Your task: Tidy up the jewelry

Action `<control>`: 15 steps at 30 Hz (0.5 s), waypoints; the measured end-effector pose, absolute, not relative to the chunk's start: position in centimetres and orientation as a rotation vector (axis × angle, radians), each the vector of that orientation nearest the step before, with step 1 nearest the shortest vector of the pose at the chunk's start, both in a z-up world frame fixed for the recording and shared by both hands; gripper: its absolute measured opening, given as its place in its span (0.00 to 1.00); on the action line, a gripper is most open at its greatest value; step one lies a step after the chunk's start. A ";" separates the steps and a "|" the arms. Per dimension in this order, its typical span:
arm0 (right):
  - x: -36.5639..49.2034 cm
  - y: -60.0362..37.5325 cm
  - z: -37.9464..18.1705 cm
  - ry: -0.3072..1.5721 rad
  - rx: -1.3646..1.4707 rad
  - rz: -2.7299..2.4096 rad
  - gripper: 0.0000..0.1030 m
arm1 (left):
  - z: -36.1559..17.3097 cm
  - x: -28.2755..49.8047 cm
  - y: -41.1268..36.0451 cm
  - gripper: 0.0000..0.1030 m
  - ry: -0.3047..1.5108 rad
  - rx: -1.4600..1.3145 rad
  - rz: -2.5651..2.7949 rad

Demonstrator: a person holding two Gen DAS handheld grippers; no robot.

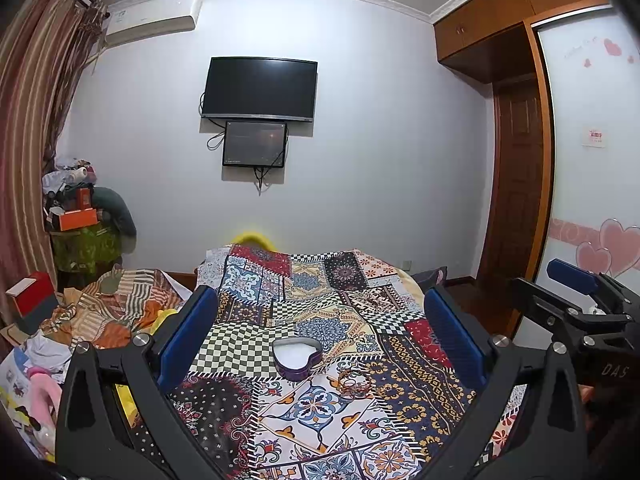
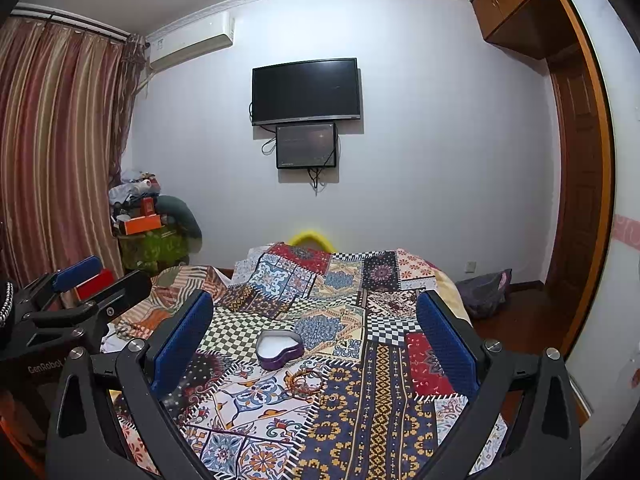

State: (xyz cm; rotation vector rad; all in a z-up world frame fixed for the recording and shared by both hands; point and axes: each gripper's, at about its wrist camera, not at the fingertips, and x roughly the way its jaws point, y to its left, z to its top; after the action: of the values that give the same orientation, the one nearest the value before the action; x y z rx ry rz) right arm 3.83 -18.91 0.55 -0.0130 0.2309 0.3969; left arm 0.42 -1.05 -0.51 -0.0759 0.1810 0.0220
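1. Hovering above the patchwork bedspread, the left gripper is holding its blue pads spread wide with nothing between them.
2. The right gripper is hanging at a similar height, jaws equally wide and gripping nothing; in the left wrist view it is showing at the right edge.
3. A heart-shaped box with purple sides and a pale inside is sitting open on the bedspread, framed between both pairs of fingers in each view.
4. A tangle of beaded jewelry is lying on the fabric just beside the box, on the camera side and slightly to its right; its exact pieces are too small to tell.
5. A wall-mounted television is hanging above a smaller screen on the far wall.
6. Striped curtains are hanging at the left, beside a heap of boxes and clothes.
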 end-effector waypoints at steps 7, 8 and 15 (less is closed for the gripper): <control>4.5 -19.1 0.4 0.244 -0.011 0.398 0.98 | -0.7 0.7 -0.6 1.00 0.190 -0.083 0.024; 4.6 -19.1 0.3 0.246 -0.010 0.399 0.98 | -0.7 0.7 -0.5 1.00 0.192 -0.083 0.025; 5.5 -19.1 -0.4 0.271 -0.006 0.400 0.98 | -1.3 1.6 -0.2 1.00 0.214 -0.085 0.022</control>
State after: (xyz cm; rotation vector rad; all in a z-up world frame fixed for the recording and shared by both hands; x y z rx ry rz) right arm 5.50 -19.10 -0.42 -0.0056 0.2707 0.4001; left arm 1.56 -0.24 -1.27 -0.0852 0.2141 0.0223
